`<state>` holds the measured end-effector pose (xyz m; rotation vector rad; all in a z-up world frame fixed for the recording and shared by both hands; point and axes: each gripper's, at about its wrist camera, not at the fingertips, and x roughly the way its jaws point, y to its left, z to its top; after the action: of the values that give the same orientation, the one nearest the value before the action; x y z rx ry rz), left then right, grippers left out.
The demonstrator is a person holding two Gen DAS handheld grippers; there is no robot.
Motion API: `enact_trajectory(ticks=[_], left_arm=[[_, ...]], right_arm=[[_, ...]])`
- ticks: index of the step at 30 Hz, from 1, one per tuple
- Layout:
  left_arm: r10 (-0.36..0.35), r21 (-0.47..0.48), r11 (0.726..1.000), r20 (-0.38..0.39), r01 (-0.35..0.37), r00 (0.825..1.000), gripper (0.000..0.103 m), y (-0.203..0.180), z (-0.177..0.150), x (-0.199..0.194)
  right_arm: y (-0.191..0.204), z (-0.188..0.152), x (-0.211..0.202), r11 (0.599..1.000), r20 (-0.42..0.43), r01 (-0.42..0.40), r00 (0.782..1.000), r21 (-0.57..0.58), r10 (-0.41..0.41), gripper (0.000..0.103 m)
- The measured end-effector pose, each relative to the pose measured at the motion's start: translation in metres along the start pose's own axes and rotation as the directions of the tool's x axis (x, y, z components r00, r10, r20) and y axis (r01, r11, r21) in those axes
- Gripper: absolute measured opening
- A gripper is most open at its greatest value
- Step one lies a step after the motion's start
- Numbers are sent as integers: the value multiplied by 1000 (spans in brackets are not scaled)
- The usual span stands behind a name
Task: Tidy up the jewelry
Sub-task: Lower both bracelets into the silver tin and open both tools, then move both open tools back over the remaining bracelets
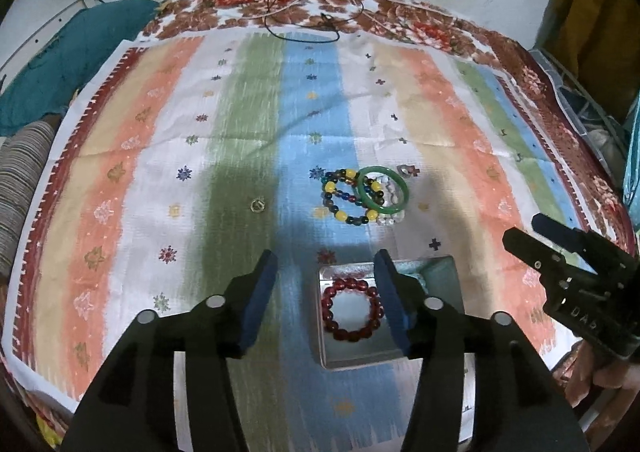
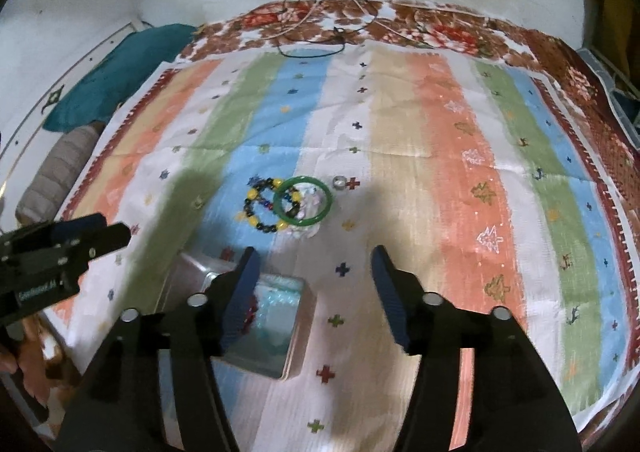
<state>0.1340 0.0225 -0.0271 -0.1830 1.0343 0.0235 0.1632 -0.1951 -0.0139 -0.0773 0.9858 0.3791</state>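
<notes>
A shiny metal tin [image 1: 360, 363] sits on the striped cloth and holds a red bead bracelet [image 1: 351, 310]. Just above it my left gripper [image 1: 326, 264] stands open and empty, its right finger over the tin. Farther out lie a green bangle [image 1: 383, 188], a multicolour bead bracelet [image 1: 344, 196], a clear bead bracelet [image 1: 390, 218], a silver ring [image 1: 406, 171] and a small ring [image 1: 256, 205]. My right gripper [image 2: 314, 258] is open and empty, right of the tin [image 2: 304, 332]. Its left finger hides most of the red bracelet [image 2: 250, 310]. The bangle [image 2: 303, 204] lies ahead.
The striped cloth [image 1: 120, 156] covers a floral blanket [image 1: 532, 84] that runs up to a white wall. Black cables [image 1: 304, 28] trail at the far edge. A teal cloth [image 1: 60, 64] and a striped bundle [image 1: 20, 180] lie at the left. A hand [image 1: 612, 376] holds the right gripper.
</notes>
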Motion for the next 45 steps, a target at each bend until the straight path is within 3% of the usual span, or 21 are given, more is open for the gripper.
enact_trajectory(ticks=[3,13,20,45], left_arm=[[-3,4,1000,-15,3,1000,57,1,4,8],[-4,1,1000,-47,4,999,67,8,17,36],[-44,-50,998,-75,40,996,67,15,29,60],[-2,43,999,-160,9,987,67,9,43,125]], right_arm=[[-3,4,6,1000,-8,5,1000,5,-5,69],[-9,14,21,999,-37,5,999,34,-4,72],[-14,23,40,998,-59,0,998,64,4,72],[-20,38,103,998,-142,25,990,62,-16,73]])
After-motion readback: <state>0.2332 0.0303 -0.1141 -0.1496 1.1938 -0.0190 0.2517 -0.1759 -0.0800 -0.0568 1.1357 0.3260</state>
